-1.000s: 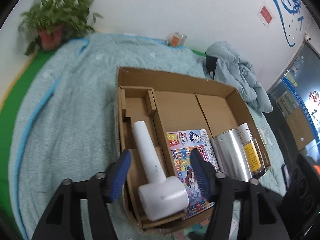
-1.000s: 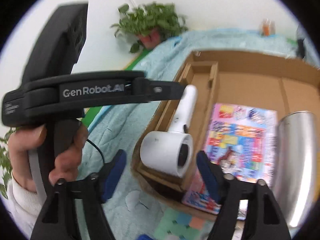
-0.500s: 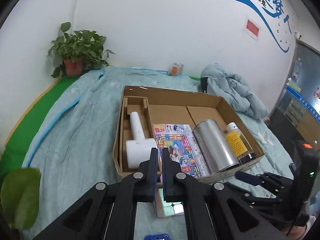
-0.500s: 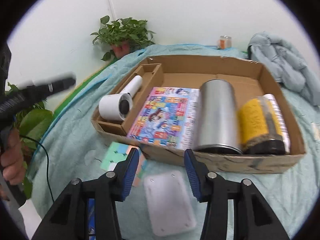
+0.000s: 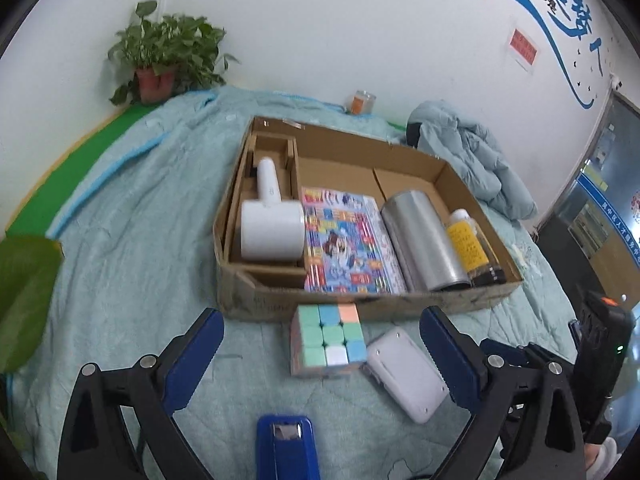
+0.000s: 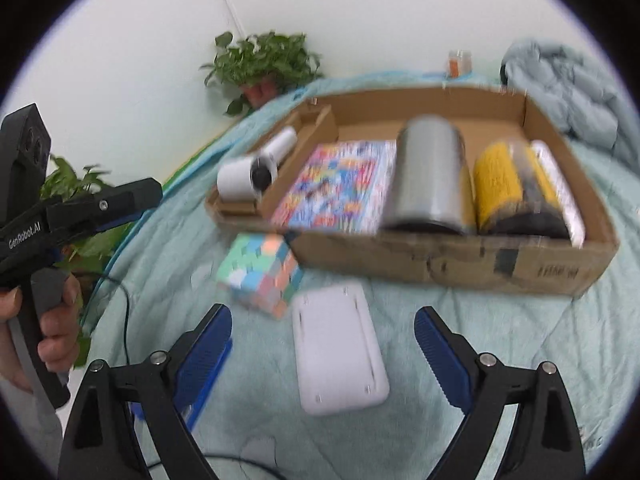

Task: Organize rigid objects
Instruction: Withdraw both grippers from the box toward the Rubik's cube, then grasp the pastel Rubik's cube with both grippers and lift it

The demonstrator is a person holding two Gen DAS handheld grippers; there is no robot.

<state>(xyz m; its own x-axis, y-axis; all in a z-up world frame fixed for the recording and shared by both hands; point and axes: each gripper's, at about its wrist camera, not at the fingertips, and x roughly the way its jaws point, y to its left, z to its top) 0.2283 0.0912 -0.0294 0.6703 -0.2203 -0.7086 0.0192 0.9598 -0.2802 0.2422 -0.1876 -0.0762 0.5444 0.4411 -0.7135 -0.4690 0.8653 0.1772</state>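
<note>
Two hand-held grippers — left (image 5: 322, 354), right (image 6: 323, 344) — gape wide, empty.
Next pick: cube (image 5: 328, 340) or white case (image 6: 338, 348), then into box (image 6: 460, 258).

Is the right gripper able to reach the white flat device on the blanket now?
Probably yes. The right gripper is open, and the white flat device lies between its jaws, on the blanket, apart from the cube. Nothing covers it.

cardboard box (image 5: 360, 304) wall behind cube (image 5: 328, 336), white case (image 5: 406, 372)
</note>
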